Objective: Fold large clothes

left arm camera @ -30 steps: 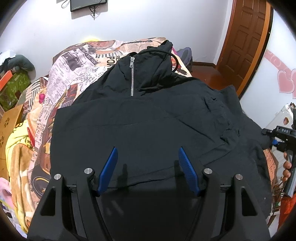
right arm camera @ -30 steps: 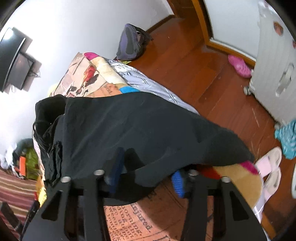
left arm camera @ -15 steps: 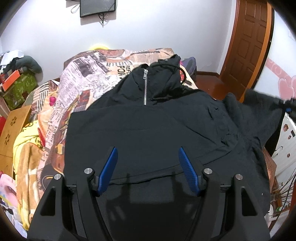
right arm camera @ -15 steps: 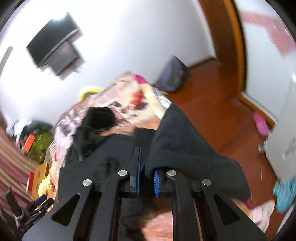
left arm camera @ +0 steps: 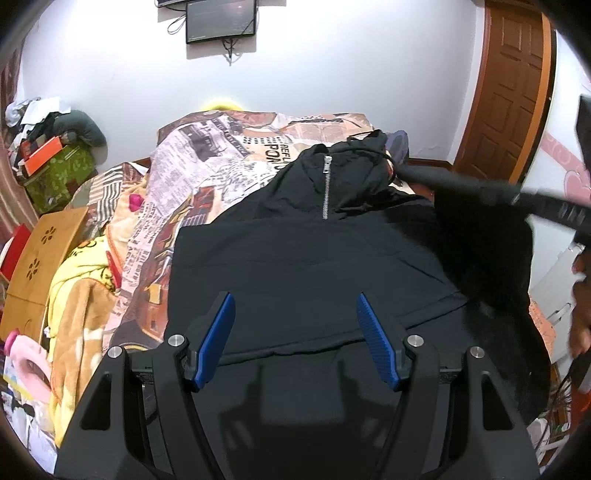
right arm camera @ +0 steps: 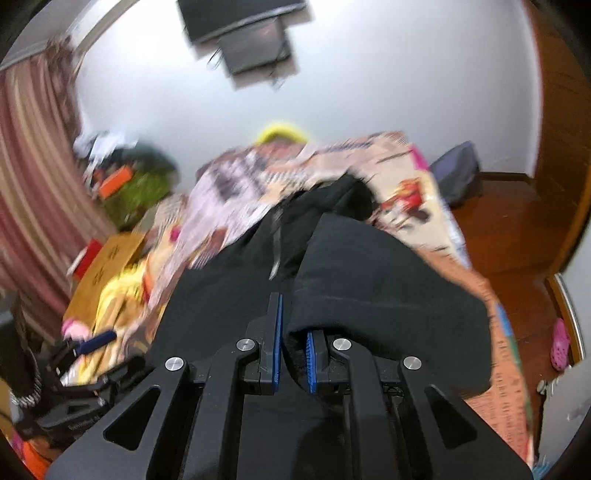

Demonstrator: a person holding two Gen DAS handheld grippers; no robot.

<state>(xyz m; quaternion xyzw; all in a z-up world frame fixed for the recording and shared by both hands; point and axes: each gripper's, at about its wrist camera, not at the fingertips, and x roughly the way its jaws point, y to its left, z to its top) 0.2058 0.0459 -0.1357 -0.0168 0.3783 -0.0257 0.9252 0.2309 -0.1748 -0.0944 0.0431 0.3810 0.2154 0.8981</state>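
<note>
A large black zip hoodie point(left arm camera: 303, 266) lies spread on the bed, hood and zipper point(left arm camera: 325, 188) at the far end. My left gripper point(left arm camera: 297, 336) is open and empty above the hoodie's near hem. My right gripper point(right arm camera: 293, 360) is shut on the hoodie's right sleeve point(right arm camera: 376, 295) and holds it lifted over the body of the garment. The raised sleeve point(left arm camera: 487, 251) hangs at the right in the left wrist view. The right wrist view is blurred.
The bed has a newspaper-print cover point(left arm camera: 229, 162) and a yellow blanket point(left arm camera: 74, 295) at its left. A wooden box point(left arm camera: 40, 258) and clutter stand at the left. A door point(left arm camera: 513, 88) and wood floor point(right arm camera: 517, 236) are at the right. A TV point(left arm camera: 221, 18) hangs on the wall.
My right gripper closed on the sleeve at the bed's right edge, lifted it and carried it left over the hoodie. My left gripper stayed open and pulled back slightly.
</note>
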